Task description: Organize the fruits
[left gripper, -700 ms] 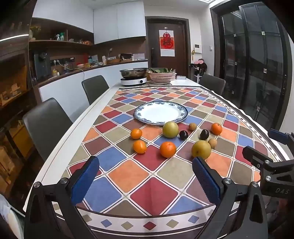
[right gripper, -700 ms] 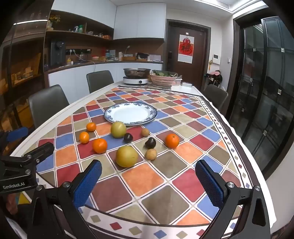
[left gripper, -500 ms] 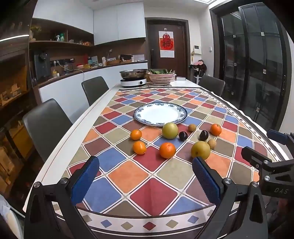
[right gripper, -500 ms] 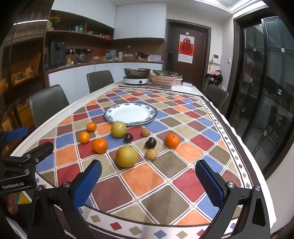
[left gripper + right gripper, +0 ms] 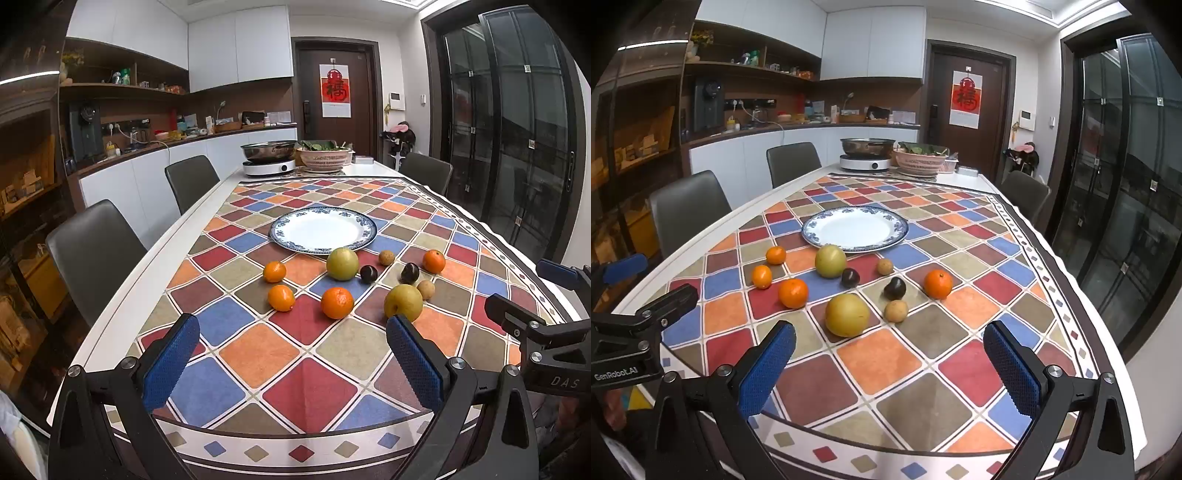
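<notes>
tabletop (image 5: 110, 325): long, covered by a cloth of coloured diamonds
plate (image 5: 323, 230): white with a blue patterned rim, bare, beyond the fruit
left hand-held gripper (image 5: 291, 363): jaws spread wide, holding nothing, low over the near edge of the cloth
right hand-held gripper (image 5: 888, 365): likewise wide apart and unloaded, just short of the yellow pear
green pear (image 5: 342, 263): touching the plate's near rim in the picture
yellow pear (image 5: 847, 314): nearest fruit to the right fingers
oranges: four, one far right (image 5: 938, 283), one mid (image 5: 792, 293), two small at left (image 5: 762, 276) (image 5: 775, 255)
dark fruits: two (image 5: 850, 277) (image 5: 894, 288), between the pears
small tan fruits: two (image 5: 896, 311) (image 5: 885, 266), beside the dark ones
</notes>
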Demonstrator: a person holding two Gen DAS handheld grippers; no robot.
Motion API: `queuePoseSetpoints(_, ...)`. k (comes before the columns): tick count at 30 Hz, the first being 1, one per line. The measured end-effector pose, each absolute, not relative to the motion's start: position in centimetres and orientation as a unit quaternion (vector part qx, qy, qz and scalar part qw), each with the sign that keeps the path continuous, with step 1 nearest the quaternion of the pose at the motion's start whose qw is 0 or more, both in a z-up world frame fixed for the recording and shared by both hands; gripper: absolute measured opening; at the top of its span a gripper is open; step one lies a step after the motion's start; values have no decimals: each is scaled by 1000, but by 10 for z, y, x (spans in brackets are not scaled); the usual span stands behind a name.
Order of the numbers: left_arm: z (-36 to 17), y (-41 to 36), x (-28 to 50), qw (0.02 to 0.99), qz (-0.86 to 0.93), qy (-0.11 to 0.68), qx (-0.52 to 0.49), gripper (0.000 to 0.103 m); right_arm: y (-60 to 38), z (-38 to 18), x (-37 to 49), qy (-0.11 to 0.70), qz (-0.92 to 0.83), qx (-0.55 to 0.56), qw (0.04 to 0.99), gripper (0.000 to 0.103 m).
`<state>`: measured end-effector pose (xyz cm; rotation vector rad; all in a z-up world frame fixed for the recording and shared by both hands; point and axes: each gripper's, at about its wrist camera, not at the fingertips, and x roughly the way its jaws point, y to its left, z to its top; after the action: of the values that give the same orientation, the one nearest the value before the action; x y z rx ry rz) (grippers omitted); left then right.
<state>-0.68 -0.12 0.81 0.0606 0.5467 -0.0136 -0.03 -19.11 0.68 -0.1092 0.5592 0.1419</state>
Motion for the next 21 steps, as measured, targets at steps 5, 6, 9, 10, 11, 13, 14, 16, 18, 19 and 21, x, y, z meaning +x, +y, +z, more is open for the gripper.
queuePoseSetpoints(5,7,-1,-7,962,-7,270,30,103,-191,7,0,275,70,-54,957,102)
queuePoseSetpoints(6,6,-1,-6,963,-7,270,30,103,-191,7,0,275,70,-54,957,102)
queuePoseSetpoints(9,6,-2,-7,963,-7,270,30,103,-191,7,0,275,70,-54,957,102)
queuePoseSetpoints(10,6,-2,-7,963,-7,270,30,103,-191,7,0,275,70,-54,957,102)
queuePoseSetpoints(11,6,-2,-6,963,-7,270,30,103,-191,7,0,275,70,-54,957,102)
queuePoseSetpoints(13,5,-2,-6,963,-6,269,30,103,-191,7,0,275,70,-54,957,102)
queuePoseSetpoints(14,5,-2,-6,963,-7,269,30,103,-191,7,0,274,70,-54,958,102)
queuePoseSetpoints(16,6,-2,-7,963,-6,269,30,103,-191,7,0,274,70,-54,958,102)
queuePoseSetpoints(18,5,-2,-6,963,-6,270,30,103,-191,6,0,274,70,-54,958,102)
queuePoseSetpoints(19,5,-2,-6,963,-6,269,30,103,-191,7,0,275,70,-54,957,102)
queuePoseSetpoints(21,5,-1,-6,963,-7,270,30,103,-191,7,0,274,70,-54,958,102)
